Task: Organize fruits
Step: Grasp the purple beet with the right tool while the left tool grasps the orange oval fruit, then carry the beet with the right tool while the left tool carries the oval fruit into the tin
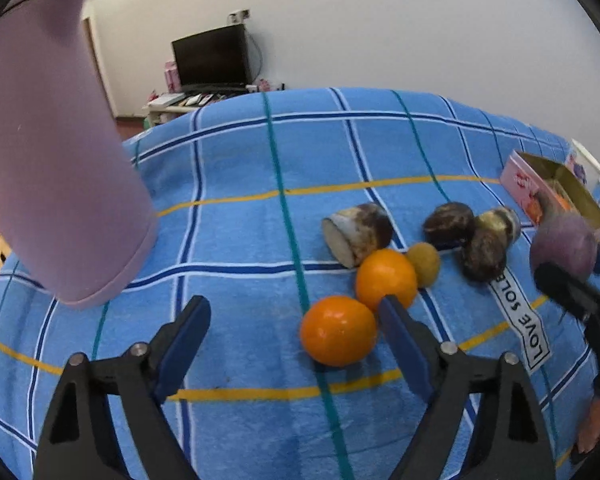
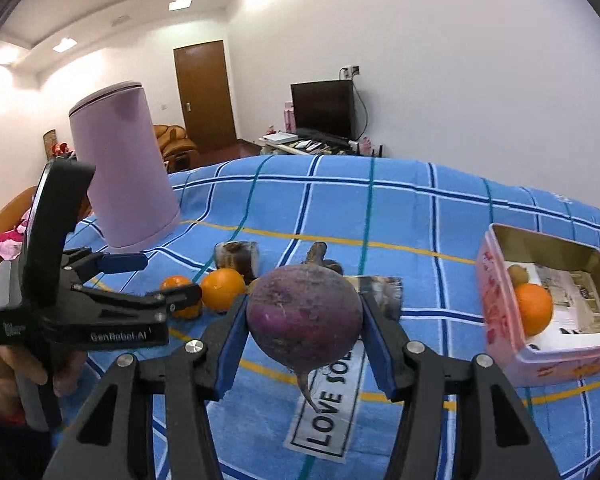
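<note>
Spread jaws on your left gripper (image 1: 296, 328), nothing pinched; the near orange (image 1: 337, 330) sits just inside its right finger on the blue checked blanket (image 1: 240, 240). Your right gripper (image 2: 304, 320) clamps a purple beet (image 2: 304, 314) above the blanket, beside a pink tin (image 2: 540, 356) holding another orange (image 2: 534, 314). Lilac canister (image 2: 124, 172) stands far left. Beyond: white walls, dark TV (image 2: 324, 110), brown door (image 2: 204, 94).

blue plaid blanket (image 1: 240, 240), oranges (image 1: 338, 330), pink tin (image 2: 500, 320)
</note>
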`<state>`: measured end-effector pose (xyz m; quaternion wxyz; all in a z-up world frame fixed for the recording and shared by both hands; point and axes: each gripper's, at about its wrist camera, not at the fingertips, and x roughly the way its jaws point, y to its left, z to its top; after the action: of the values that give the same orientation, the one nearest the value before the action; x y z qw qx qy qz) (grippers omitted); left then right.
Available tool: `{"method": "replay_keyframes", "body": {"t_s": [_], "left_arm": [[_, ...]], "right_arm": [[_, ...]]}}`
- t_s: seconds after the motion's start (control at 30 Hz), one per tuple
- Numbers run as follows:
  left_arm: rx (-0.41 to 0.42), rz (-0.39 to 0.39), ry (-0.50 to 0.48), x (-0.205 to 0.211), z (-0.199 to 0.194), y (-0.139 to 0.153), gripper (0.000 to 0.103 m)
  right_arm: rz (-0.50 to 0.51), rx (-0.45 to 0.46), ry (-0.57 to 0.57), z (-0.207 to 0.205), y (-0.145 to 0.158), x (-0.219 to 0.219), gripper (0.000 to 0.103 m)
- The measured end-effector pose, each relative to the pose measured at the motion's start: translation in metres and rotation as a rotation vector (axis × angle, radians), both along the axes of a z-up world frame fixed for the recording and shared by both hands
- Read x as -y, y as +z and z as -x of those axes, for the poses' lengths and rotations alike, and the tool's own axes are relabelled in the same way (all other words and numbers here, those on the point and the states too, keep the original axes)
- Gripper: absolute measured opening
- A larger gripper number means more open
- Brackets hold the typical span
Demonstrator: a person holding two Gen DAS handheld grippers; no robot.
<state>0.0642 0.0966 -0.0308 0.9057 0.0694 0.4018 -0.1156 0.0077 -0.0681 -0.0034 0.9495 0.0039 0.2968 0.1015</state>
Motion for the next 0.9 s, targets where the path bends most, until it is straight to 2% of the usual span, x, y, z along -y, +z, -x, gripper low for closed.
{"method": "replay_keyframes", "body": {"t_s": [0.07,0.17,0.23,0.4,0.57,0.77,0.9], "left_arm": [[-0.003,0.004,-0.009,0.003,-0.002,-0.003,0.083],[-0.067,-0.017,-0.006,0.007,-0.009,-0.016,0.06],[-0.056,0.026,-0.019,0.005,-0.009,-0.012,0.05],[-0.062,0.016,-0.039,0.007,-0.005,-0.015,0.045],[-0.054,0.047,-0.021,0.0,-0.003,-0.012,0.045],[0.078,0.151,0.026,-0.015,0.006,0.014,0.045],[0.189,0.137,0.051,-0.011,0.016,0.026,0.045]], "right_arm": [[-0.012,0.006,-0.003,0.002,0.002,0.002,0.056],[-0.021,-0.002,-0.003,0.003,0.001,0.004,0.056],[-0.022,-0.012,-0.003,0.002,-0.001,0.005,0.056],[-0.018,-0.011,-0.012,0.001,-0.002,0.006,0.056],[-0.019,0.001,-0.04,0.002,-0.001,0.012,0.056],[-0.011,0.07,-0.068,0.007,0.008,0.023,0.056],[-0.018,0.08,-0.08,0.006,0.009,0.03,0.056]]}}
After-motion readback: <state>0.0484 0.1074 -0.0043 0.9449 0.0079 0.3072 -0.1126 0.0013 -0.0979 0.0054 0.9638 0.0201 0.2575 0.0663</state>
